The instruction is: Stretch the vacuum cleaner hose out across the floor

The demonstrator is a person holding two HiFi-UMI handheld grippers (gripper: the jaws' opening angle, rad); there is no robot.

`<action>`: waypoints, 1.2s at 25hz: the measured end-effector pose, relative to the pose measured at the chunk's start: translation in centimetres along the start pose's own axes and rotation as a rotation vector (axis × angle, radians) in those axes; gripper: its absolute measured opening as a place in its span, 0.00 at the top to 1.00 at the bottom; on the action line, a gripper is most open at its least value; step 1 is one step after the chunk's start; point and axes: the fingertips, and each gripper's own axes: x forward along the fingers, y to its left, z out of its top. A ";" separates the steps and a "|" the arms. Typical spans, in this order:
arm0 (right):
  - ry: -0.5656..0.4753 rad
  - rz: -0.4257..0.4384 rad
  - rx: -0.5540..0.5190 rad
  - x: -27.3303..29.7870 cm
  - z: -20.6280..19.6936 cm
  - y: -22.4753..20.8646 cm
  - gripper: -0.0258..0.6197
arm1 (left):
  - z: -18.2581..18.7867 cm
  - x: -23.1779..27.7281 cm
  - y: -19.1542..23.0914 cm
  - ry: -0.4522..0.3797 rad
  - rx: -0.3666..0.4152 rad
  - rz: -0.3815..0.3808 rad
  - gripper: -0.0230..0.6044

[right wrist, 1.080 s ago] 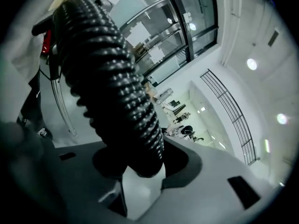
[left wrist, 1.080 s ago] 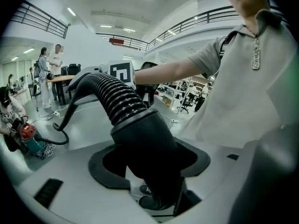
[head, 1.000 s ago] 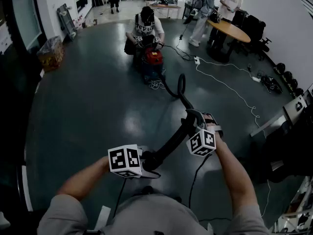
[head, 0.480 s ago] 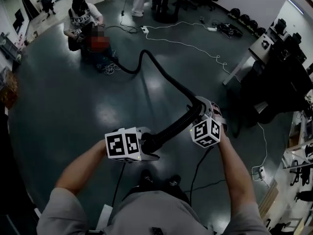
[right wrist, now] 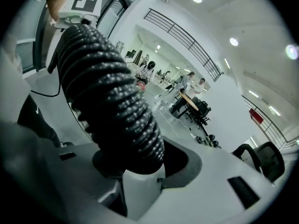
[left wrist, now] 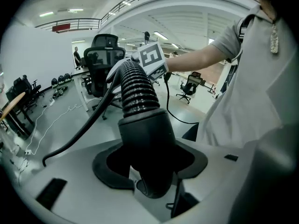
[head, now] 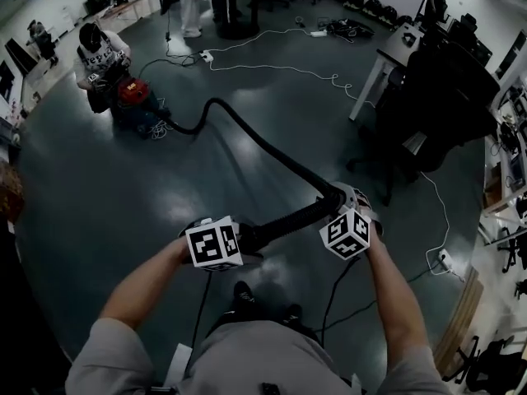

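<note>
Where the right tool (head: 341, 201) clamps it, the hose (head: 255, 142) bends.

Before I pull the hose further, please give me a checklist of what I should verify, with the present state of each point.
1. Grip of the left gripper on the hose cuff: ok; its jaws have just been closing on the cuff between them.
2. Grip of the right gripper on the ribbed hose: ok.
3. The hose lies straight: not ok; it curves near the vacuum cleaner.
4. The crouching person steadies the vacuum cleaner: cannot tell.
5. The white cable lies apart from the hose: ok.
</note>
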 end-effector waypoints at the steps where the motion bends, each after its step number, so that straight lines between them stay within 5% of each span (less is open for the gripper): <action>1: 0.007 0.016 0.006 -0.7 -1.4 0.3 0.68 | 0.5 0.8 -0.5 0.022 -0.005 0.010 0.60; 6: 0.072 0.138 0.045 -3.7 -9.3 4.3 0.68 | 2.4 6.3 -4.1 0.095 -0.027 0.049 0.60; 14: 0.163 0.387 0.111 -9.4 -17.2 12.3 0.68 | 4.6 10.5 -11.6 0.123 -0.071 0.010 0.60; 24: 0.263 0.641 0.172 -17.5 -17.8 25.2 0.68 | 1.9 9.6 -20.2 0.070 -0.037 0.024 0.60; 30: 0.308 0.667 0.194 -20.1 -16.6 32.2 0.68 | -1.7 8.6 -25.5 0.030 -0.038 0.031 0.61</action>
